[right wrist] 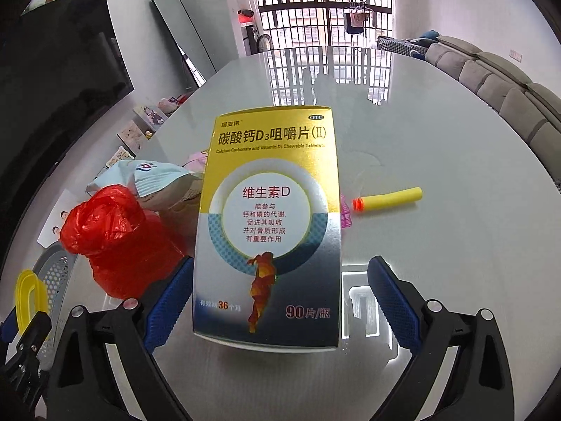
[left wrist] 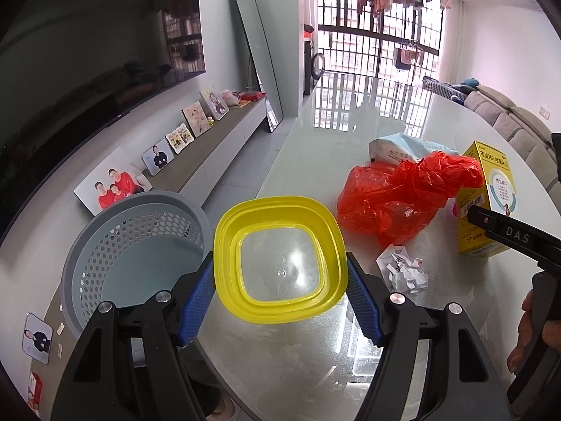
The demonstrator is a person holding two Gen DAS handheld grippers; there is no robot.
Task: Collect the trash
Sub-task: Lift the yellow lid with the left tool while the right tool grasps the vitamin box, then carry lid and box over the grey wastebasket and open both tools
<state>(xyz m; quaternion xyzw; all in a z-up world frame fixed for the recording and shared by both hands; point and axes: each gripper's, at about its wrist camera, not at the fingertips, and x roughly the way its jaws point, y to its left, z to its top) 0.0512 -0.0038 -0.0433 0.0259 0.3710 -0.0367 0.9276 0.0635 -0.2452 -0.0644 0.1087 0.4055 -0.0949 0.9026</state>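
Note:
My left gripper point(left wrist: 280, 277) is shut on a yellow-rimmed clear plastic lid point(left wrist: 278, 258), its blue pads point(left wrist: 198, 301) pressed on both sides; it is held above the table's left edge next to a grey perforated basket point(left wrist: 133, 245). My right gripper point(right wrist: 280, 301) is open around a yellow and silver vitamin box point(right wrist: 270, 217) standing on the glass table point(right wrist: 420, 133); the left pad point(right wrist: 168, 301) is near its side, the right pad is apart. A red plastic bag point(left wrist: 396, 193), a crumpled paper ball point(left wrist: 403, 270) and a pale blue wrapper point(left wrist: 403, 149) lie on the table.
A yellow foam dart point(right wrist: 389, 198) and a small pink item point(right wrist: 345, 215) lie right of the box. A TV shelf with photo frames point(left wrist: 112, 184) runs along the left wall. A grey sofa point(right wrist: 508, 80) stands at the right.

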